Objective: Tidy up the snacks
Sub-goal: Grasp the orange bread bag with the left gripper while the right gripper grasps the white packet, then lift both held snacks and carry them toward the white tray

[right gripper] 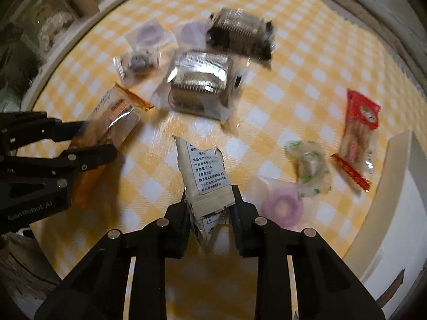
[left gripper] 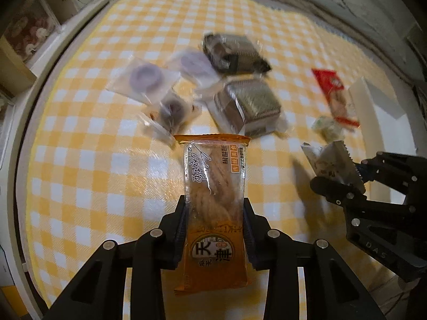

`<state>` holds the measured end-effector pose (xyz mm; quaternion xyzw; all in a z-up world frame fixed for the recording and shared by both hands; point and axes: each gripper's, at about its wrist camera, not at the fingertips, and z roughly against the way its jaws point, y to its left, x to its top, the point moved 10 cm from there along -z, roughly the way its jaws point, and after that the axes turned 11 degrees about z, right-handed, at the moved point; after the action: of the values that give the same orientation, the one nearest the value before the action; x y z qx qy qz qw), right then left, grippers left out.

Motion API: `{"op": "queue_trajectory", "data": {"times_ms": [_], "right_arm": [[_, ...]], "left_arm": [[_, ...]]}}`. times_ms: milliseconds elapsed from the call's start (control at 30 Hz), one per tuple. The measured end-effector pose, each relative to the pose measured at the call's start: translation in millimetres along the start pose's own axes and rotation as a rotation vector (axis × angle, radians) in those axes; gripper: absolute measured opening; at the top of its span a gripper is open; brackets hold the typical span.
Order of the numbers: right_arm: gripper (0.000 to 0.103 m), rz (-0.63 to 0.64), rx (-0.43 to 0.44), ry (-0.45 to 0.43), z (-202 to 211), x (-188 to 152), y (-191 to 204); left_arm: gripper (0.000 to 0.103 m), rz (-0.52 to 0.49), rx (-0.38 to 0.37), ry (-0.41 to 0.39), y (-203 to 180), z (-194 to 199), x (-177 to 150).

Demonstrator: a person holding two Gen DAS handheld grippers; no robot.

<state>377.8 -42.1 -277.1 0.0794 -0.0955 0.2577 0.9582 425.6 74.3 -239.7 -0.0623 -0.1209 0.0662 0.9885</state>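
My left gripper point(left gripper: 214, 208) is shut on an orange pack of twisted fried dough point(left gripper: 214, 186), held above the yellow checked tablecloth point(left gripper: 106, 160). It also shows at the left of the right wrist view point(right gripper: 106, 125). My right gripper point(right gripper: 209, 200) is shut on a small white sachet with black print point(right gripper: 205, 176), also held above the cloth. The sachet shows at the right of the left wrist view point(left gripper: 333, 162).
On the cloth lie two clear boxed cakes point(right gripper: 202, 80) point(right gripper: 240, 34), purple ring snacks in clear bags point(right gripper: 149, 34) point(right gripper: 283, 205), a dark round snack point(right gripper: 138, 62), a red pack point(right gripper: 357, 130) and a green-speckled candy point(right gripper: 309, 168). A white tray edge point(right gripper: 397, 186) stands at the right.
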Motion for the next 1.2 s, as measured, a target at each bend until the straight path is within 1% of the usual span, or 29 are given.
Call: {"op": "queue_trajectory", "data": {"times_ms": [133,300,500,667,767,867,1000,1167,1200], "right_arm": [[0.026,-0.031,-0.006,-0.082,30.1,2.3,-3.3],[0.026,-0.064,-0.031,-0.178,64.9,8.0,-2.1],[0.026,-0.065,-0.104,-0.297,114.2,5.5,-6.2],[0.026,-0.100,-0.127,-0.375,144.1,2.8,-15.7],[0.026,-0.122,-0.159,-0.421,163.7,-2.4,-25.4],[0.026,-0.159,-0.196,-0.462,183.5,-10.9,-39.7],[0.026,-0.201,-0.268,-0.517,211.1,-26.4,-61.7],[0.026,-0.253,-0.362,-0.564,240.3,-50.2,-91.8],[0.026,-0.267,-0.369,-0.570,243.9,-54.6,-97.7]], "left_arm": [[0.036,0.022,-0.024,-0.066,-4.1,27.8,3.3],[0.036,0.014,-0.042,-0.152,-11.3,67.4,2.0],[0.036,0.006,-0.054,-0.237,-20.1,108.7,-6.5],[0.037,-0.010,-0.062,-0.308,-31.0,139.7,-16.9],[0.037,-0.018,-0.064,-0.354,-37.1,157.5,-22.6],[0.037,-0.014,-0.088,-0.391,-45.9,174.0,-27.4],[0.037,-0.030,-0.098,-0.451,-62.6,193.7,-32.6],[0.037,-0.064,-0.111,-0.496,-90.8,202.6,-39.5],[0.037,-0.076,-0.113,-0.503,-98.0,203.2,-41.1]]}}
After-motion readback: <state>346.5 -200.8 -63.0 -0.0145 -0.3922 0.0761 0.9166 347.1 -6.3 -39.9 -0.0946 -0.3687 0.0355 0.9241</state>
